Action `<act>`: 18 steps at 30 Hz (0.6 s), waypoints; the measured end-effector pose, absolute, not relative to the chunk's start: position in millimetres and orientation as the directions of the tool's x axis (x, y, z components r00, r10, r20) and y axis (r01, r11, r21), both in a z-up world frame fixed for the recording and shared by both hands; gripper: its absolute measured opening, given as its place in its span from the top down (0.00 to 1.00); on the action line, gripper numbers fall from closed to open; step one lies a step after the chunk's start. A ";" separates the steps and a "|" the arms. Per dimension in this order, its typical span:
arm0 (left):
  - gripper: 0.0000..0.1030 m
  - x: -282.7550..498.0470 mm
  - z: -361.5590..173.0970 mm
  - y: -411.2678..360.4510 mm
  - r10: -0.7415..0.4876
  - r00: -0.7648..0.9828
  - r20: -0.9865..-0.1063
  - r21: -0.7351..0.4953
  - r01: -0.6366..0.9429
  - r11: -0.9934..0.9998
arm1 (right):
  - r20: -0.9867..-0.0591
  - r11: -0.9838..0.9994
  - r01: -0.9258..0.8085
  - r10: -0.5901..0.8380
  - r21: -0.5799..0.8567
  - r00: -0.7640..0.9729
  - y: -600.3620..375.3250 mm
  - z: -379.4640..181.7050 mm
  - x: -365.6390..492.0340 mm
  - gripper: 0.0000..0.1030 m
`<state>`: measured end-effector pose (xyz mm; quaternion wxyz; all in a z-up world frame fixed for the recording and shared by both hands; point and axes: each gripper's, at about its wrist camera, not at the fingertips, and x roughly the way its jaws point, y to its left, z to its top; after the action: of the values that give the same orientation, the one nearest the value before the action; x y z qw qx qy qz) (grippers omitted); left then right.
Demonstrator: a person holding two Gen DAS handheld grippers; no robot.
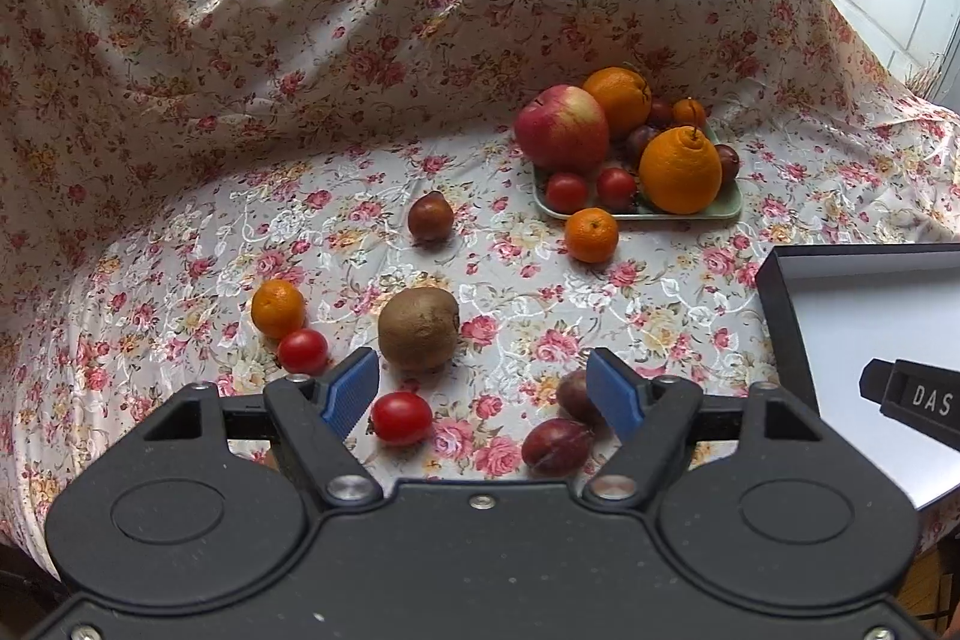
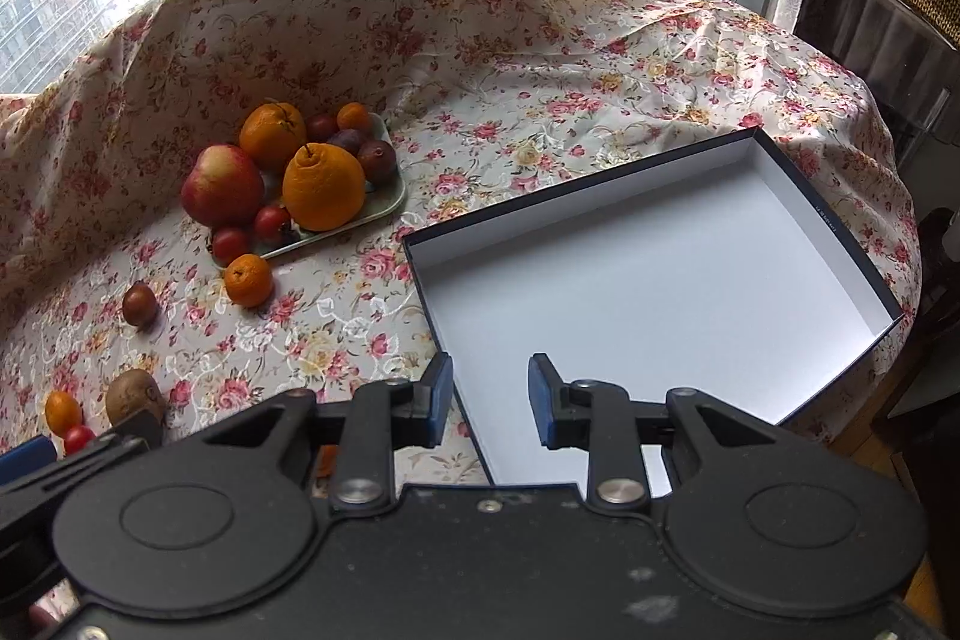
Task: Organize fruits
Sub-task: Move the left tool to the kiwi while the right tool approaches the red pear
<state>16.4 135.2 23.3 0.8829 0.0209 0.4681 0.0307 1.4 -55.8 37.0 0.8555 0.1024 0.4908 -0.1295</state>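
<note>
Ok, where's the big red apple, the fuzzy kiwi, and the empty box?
apple [image 1: 562,135], left wrist view, middle of its red skin
kiwi [image 1: 418,328], left wrist view, centre of its brown side
box [image 2: 660,274], right wrist view, bare white floor

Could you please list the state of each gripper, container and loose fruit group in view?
left gripper: open, empty, above the cloth
right gripper: open, empty, at the box's near edge
box: open, nothing in it
tray: piled with fruit
kiwi: loose on the cloth
cherry tomato: loose, between the left fingers
plums: loose, side by side
</note>
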 end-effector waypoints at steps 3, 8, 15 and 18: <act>0.25 20.3 21.5 164.9 0.084 0.533 -0.842 0.045 -0.086 0.995 | -0.887 0.957 0.271 -0.039 0.099 0.460 -33.4 31.3 10.8 0.71; 0.25 24.5 17.5 210.7 0.097 0.494 -0.864 0.014 -0.169 0.986 | -0.910 0.946 0.270 0.055 0.179 0.411 -5.1 18.4 23.9 0.71; 0.27 25.2 1.5 262.5 0.092 0.410 -0.907 -0.010 -0.241 0.970 | -0.941 0.955 0.234 0.102 0.184 0.323 37.8 -1.8 40.5 0.72; 0.28 25.2 -6.2 276.5 0.062 0.368 -0.928 -0.036 -0.254 0.967 | -0.948 0.953 0.236 0.119 0.192 0.294 51.4 -10.2 44.4 0.72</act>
<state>25.2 276.5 -6.2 0.8224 -0.0867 0.5540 0.0960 44.4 51.4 -10.2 0.7905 0.1494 0.5928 -0.0371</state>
